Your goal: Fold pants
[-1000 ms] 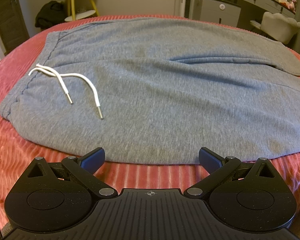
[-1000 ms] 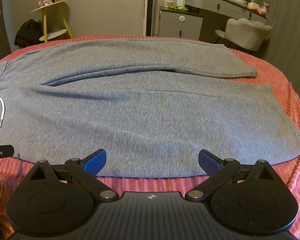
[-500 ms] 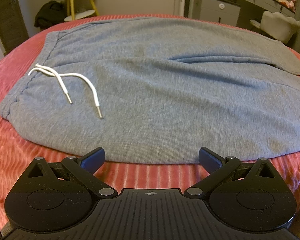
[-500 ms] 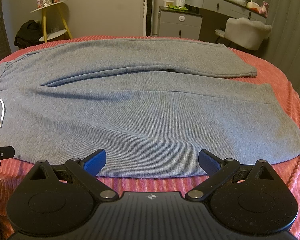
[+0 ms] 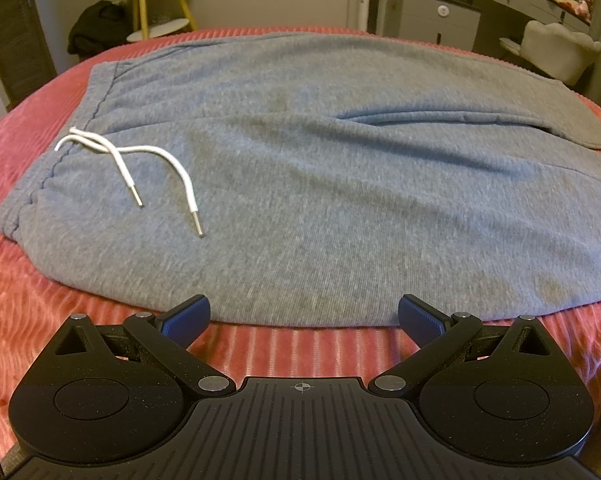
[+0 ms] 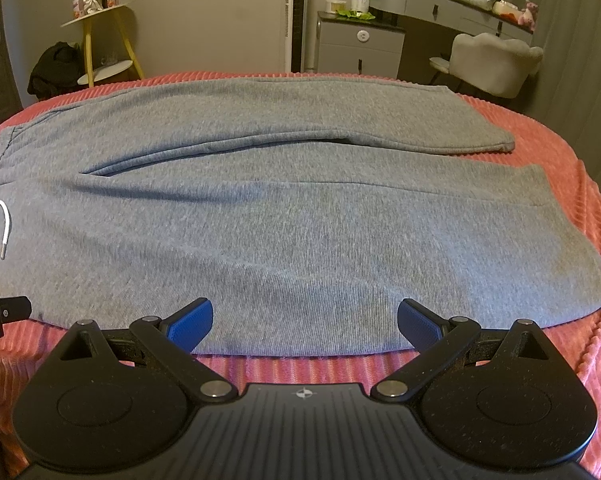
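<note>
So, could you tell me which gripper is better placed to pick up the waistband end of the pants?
Left. The left gripper faces the waistband; the right gripper sits mid-leg, nearer the cuffs.

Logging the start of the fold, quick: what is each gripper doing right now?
Left gripper: open, holding nothing, at the near edge of the grey pants.
Right gripper: open, holding nothing, at the same edge.

bare red bedspread [image 5: 300, 348] lies between the wide-apart left tongs [image 5: 303, 317] and the pants [image 5: 320, 184] hem.

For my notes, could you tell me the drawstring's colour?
White drawstring with metal tips; clearest in the left wrist view.
</note>
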A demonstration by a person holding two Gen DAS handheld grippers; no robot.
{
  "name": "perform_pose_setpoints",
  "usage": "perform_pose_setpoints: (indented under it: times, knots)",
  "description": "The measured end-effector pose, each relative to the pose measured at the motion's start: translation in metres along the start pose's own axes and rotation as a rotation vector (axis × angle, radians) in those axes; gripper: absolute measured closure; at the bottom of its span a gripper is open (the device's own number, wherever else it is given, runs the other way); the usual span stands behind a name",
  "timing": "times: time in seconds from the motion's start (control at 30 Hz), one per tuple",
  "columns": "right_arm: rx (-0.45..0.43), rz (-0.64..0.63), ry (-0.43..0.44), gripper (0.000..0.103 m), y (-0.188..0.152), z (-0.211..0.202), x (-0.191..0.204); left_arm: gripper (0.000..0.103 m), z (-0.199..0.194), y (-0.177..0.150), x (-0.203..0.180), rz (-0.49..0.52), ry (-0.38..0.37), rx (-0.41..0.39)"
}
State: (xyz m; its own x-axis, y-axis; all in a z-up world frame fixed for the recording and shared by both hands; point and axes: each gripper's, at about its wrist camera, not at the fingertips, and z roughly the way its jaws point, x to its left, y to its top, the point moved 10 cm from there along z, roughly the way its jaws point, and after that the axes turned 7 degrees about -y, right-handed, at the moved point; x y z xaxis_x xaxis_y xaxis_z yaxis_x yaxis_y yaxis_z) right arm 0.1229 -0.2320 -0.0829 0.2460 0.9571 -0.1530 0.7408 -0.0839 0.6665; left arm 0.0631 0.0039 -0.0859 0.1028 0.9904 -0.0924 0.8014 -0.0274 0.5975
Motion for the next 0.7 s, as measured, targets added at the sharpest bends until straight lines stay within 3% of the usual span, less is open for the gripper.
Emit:
perform_pose_setpoints:
  times: [0.53,0.7]
  knots:
    - [0.065,0.088,0.076,0.004,0.008,0.015,-0.003,0.0,-0.001,0.005,0.003,-0.008,0.007,0.002]
    - [0.117,0.114,0.076,0.004,0.012,0.038,-0.003,0.0,-0.008,0.014,0.008,-0.027,0.029,-0.046]
